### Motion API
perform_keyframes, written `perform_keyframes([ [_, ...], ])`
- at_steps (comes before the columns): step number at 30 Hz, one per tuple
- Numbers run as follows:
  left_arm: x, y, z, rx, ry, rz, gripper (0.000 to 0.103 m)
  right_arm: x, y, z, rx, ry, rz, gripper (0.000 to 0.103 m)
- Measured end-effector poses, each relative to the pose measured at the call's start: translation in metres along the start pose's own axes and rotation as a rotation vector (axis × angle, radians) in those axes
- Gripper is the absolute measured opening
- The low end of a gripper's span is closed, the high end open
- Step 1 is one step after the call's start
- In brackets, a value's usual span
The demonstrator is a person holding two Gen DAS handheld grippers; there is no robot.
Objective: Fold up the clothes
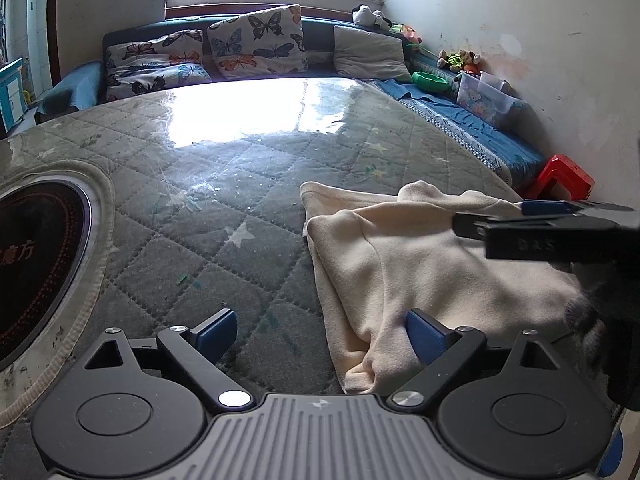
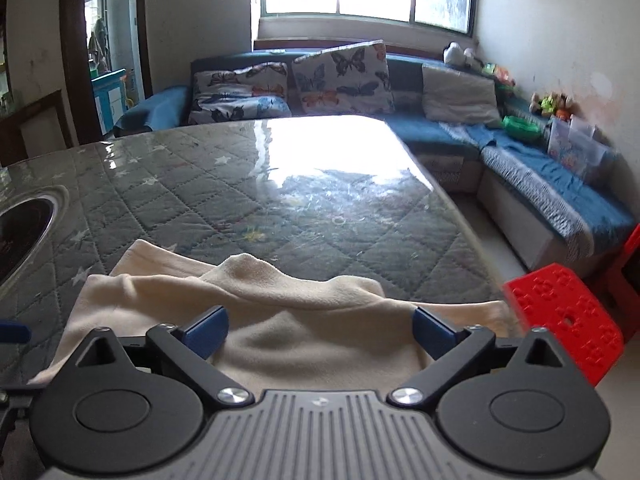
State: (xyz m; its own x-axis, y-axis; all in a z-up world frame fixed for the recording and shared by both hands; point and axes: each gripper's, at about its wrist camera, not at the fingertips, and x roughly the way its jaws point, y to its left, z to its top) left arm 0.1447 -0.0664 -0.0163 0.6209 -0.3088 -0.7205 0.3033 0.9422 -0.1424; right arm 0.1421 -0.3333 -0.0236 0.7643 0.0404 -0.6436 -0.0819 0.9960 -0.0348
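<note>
A cream fleece garment lies partly folded on the quilted, glossy table top, near its front right corner. In the left wrist view my left gripper stands open, its fingers straddling the garment's left edge, with the right pad against the cloth. My right gripper is wide open low over the middle of the garment, with cloth showing between its blue pads and none pinched. It also enters the left wrist view from the right, where the right gripper hangs over the garment's far side.
A round black cooktop is set into the table at the left. A red plastic stool stands just off the table's right edge. A blue sofa with butterfly pillows and toys lines the far wall.
</note>
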Motion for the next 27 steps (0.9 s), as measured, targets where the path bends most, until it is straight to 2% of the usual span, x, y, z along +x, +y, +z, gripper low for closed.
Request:
perform_keyframes([
  [8, -0.011, -0.001, -0.002, 0.006, -0.021, -0.002, 0.096, -0.042, -0.001, -0.018, 0.031, -0.058, -0.002, 0.103],
  [16, -0.025, -0.005, -0.009, 0.029, -0.038, -0.015, 0.102, -0.066, 0.005, -0.040, 0.043, -0.051, -0.010, 0.103],
  [27, -0.043, -0.003, -0.022, 0.034, -0.061, -0.011, 0.103, -0.089, 0.024, -0.066, 0.029, -0.035, -0.026, 0.103],
])
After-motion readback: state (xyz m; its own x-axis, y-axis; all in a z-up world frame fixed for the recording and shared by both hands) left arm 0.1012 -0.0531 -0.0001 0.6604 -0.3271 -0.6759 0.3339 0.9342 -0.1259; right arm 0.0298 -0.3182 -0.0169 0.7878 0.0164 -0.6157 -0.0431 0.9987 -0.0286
